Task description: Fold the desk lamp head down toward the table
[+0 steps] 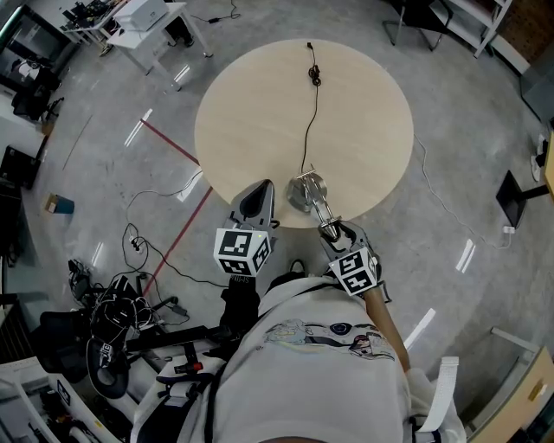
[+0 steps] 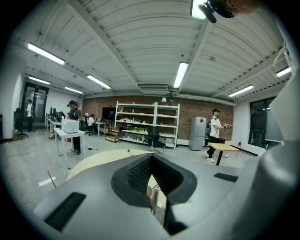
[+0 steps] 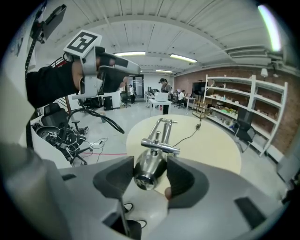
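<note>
The silver desk lamp [image 1: 305, 192] stands at the near edge of the round wooden table [image 1: 260, 104]. Its black cord [image 1: 310, 121] runs across the tabletop to the far side. My right gripper [image 1: 332, 230] is shut on the lamp head [image 3: 149, 171], one jaw on each side, and the lamp's twin arms [image 3: 161, 129] stretch away from it. My left gripper [image 1: 257, 201] hovers just left of the lamp, shut and holding nothing. In the right gripper view the left gripper [image 3: 133, 69] appears high at the left. The left gripper's own view points out across the room.
A white bench [image 1: 147, 22] stands at the back left. Cables, a chair and gear [image 1: 112, 316] crowd the floor at the near left. A red tape line [image 1: 173, 149] crosses the floor. Shelves [image 2: 147, 123] and several people stand far off.
</note>
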Demonstrator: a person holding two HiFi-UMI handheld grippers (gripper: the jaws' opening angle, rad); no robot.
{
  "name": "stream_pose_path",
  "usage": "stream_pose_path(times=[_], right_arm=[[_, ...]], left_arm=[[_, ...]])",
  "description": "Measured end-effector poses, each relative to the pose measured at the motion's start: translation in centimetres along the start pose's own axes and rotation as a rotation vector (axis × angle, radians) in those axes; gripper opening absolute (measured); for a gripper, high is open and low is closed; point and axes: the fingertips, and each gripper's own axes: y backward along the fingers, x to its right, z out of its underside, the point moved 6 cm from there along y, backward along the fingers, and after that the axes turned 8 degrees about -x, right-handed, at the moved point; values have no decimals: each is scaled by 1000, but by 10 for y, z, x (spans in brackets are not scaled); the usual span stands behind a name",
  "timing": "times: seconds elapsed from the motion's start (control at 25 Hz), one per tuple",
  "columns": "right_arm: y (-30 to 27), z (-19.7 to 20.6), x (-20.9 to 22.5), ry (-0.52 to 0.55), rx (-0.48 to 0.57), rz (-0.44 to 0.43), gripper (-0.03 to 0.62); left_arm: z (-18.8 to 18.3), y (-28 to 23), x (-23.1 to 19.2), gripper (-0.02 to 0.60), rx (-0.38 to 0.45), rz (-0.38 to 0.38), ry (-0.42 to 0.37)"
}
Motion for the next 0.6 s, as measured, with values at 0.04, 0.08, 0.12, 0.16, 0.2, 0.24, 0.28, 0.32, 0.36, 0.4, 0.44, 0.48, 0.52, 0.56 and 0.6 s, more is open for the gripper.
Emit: stream_pose_path(times=[0.04,0.08,0.12,0.16,0.2,0.24,0.28,0.32,0.36,0.4,0.44,0.48,0.52,0.56,0.6], right_arm=[[-2,2,1,-16,-4,-7,222],[-4,5,2,-37,-8,-16,222],[-5,6,2,-58,-11,-24,206],[-6,7,1,-72,-15,-28,199],[-6,8,0,-78,-18,-28,198],[-7,10,0,-80,-21,-26,198],[-9,12,0,-82,-25,-27,196],[-12,14,2,-84,-29,-30,194],[-15,16,4,-87,-33,-34,193],[-18,17,6,-88,-35,-37,192],[-21,17,9,-89,-36,-40,190],[-23,18,10,-91,-38,-44,190],[-25,18,10,-95,-42,-47,189],[-26,18,10,-100,-46,-49,187],[-28,19,10,-105,-50,-51,187]], left_arm=[[0,1,0,2,0,-2,0],[-1,1,-1,2,0,-4,-1],[-1,3,-1,2,-1,-6,-1],[-2,5,-1,2,0,-8,0],[-3,8,-2,2,0,-10,0],[-4,10,-3,2,0,-13,1],[-4,10,-4,2,0,-16,0],[-3,8,-5,2,-1,-19,0],[-2,6,-6,2,-2,-22,0],[-2,3,-7,2,-4,-25,0],[-2,1,-8,2,-6,-27,1],[-1,0,-9,2,-7,-30,2],[-1,-1,-10,2,-8,-31,2],[0,-2,-11,2,-8,-32,2],[0,-2,-12,2,-8,-33,3]])
